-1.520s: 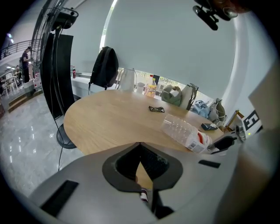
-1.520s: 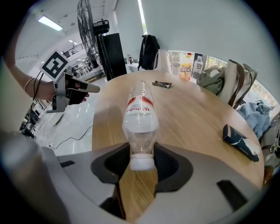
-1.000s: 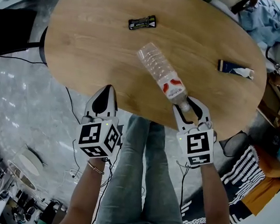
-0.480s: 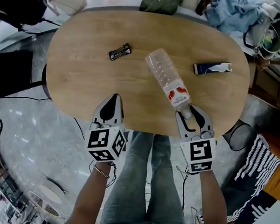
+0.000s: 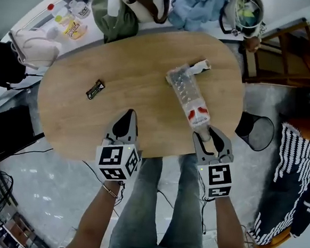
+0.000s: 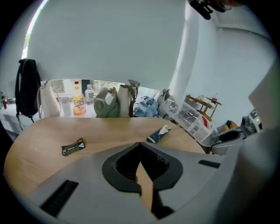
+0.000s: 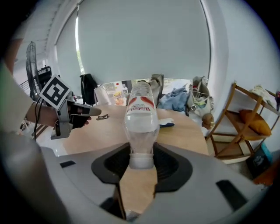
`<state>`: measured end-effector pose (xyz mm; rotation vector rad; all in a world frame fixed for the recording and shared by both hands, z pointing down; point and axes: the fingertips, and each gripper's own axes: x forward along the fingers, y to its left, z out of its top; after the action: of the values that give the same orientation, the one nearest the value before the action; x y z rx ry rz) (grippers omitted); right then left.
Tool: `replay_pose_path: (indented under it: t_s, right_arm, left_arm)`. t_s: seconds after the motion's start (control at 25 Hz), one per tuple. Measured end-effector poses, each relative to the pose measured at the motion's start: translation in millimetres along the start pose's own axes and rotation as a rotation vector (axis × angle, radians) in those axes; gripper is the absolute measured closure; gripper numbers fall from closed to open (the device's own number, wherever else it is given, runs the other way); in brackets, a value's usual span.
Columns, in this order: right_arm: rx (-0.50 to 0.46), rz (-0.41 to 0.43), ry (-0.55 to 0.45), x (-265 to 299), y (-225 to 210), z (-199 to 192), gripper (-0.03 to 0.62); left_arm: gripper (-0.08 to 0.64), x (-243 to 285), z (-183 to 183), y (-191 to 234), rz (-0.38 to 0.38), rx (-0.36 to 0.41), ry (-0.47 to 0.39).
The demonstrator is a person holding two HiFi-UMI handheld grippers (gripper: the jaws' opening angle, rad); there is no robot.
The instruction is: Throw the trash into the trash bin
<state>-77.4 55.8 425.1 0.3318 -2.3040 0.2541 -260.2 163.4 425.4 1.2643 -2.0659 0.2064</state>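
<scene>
1. The right gripper (image 5: pixel 206 136) has its jaws clamped on the capped neck of a clear plastic bottle with a red-and-white label (image 5: pixel 188 96).
2. The bottle is held off the surface and slants away from the person, over the oval wooden bench (image 5: pixel 65 113).
3. The left gripper (image 5: pixel 125 118) hovers at the bench's near edge, jaws together with nothing between them.
4. A small black wrapper (image 5: pixel 95 89) lies on the bench. A blue-and-white packet (image 5: pixel 200 66) lies past the bottle's base.
5. A black mesh trash bin (image 5: pixel 257 133) stands on the floor beside the bench's right end.
</scene>
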Motion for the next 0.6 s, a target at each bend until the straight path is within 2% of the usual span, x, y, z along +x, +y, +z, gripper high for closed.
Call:
replay_pose_path:
  t_s: [0.32,0.6]
  right_arm:
    - [0.146,-0.129,-0.016,-58,-95,-55,0.425]
    - [0.274,-0.247,0.002,-120,-181,-122,0.425]
  left_arm:
    - [0.551,37,-11,-138,-0.155,0.124,0.052]
    - [0.551,65,-28,-253,-0.263,0.206,0.104]
